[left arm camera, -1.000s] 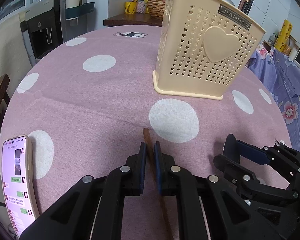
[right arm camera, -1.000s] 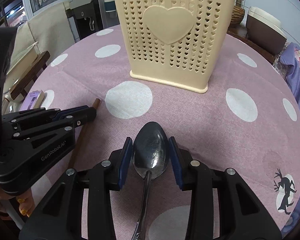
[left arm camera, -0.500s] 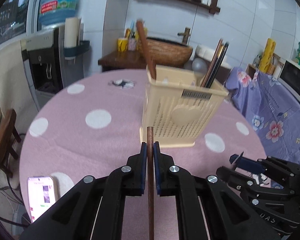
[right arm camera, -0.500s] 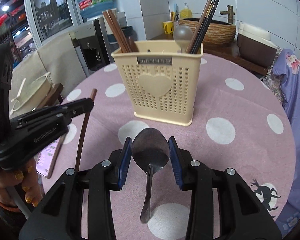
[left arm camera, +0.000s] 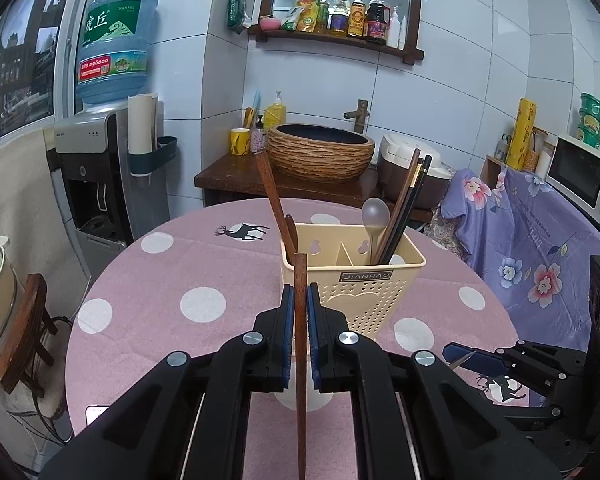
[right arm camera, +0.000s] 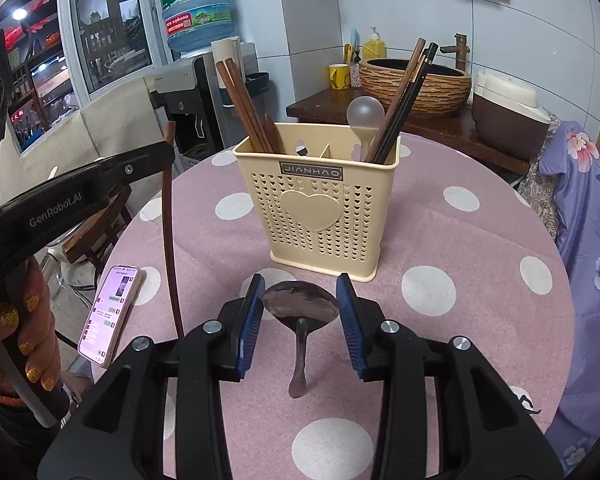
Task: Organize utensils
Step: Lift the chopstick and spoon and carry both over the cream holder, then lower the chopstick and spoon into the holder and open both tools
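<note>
A cream perforated utensil holder (left arm camera: 354, 284) (right arm camera: 320, 208) stands on the pink dotted table and holds brown and black chopsticks and a clear spoon. My left gripper (left arm camera: 299, 312) is shut on a brown wooden chopstick (left arm camera: 300, 344), held upright above the table in front of the holder; it also shows in the right wrist view (right arm camera: 169, 216). My right gripper (right arm camera: 300, 312) is shut on the bowl of a metal spoon (right arm camera: 300, 308), lifted above the table with its handle hanging down.
A phone (right arm camera: 109, 308) with a lit screen lies at the table's left edge. A wooden chair (left arm camera: 24, 328) stands left of the table. A purple floral cloth (left arm camera: 540, 248) covers furniture on the right. A counter with a basin (left arm camera: 320, 152) stands behind.
Both grippers have risen well above the table with their utensils. The chopstick and the spoon have left the tabletop. The holder now looks smaller and lower in both views.
</note>
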A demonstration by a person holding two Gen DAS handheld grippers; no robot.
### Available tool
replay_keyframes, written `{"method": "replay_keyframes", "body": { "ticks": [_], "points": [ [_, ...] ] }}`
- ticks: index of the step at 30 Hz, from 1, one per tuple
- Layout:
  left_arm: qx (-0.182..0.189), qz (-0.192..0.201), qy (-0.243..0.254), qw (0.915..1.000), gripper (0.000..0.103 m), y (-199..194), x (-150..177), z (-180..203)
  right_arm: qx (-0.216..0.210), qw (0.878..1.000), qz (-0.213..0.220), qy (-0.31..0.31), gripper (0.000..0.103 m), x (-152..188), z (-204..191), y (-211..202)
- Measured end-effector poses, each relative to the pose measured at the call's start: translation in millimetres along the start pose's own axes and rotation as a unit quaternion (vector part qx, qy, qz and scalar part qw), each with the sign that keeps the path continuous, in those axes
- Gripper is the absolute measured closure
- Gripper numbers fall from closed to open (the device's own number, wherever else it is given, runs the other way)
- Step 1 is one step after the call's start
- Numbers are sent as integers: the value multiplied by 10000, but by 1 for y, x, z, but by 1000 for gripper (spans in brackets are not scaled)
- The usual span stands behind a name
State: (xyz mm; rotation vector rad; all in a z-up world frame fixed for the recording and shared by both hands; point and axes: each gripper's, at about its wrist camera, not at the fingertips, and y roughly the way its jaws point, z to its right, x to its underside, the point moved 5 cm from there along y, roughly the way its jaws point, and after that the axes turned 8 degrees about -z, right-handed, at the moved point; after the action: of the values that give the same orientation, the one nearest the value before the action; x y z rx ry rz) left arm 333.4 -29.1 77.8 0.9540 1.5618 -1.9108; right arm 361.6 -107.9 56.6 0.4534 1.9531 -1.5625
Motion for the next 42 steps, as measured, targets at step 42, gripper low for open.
{"method": "replay_keyframes", "body": {
  "ticks": [42],
  "points": [
    [-133,712,142,9973,96,3,-126,28,797,9922,959,54,65,-141,27,-2]
  ]
}}
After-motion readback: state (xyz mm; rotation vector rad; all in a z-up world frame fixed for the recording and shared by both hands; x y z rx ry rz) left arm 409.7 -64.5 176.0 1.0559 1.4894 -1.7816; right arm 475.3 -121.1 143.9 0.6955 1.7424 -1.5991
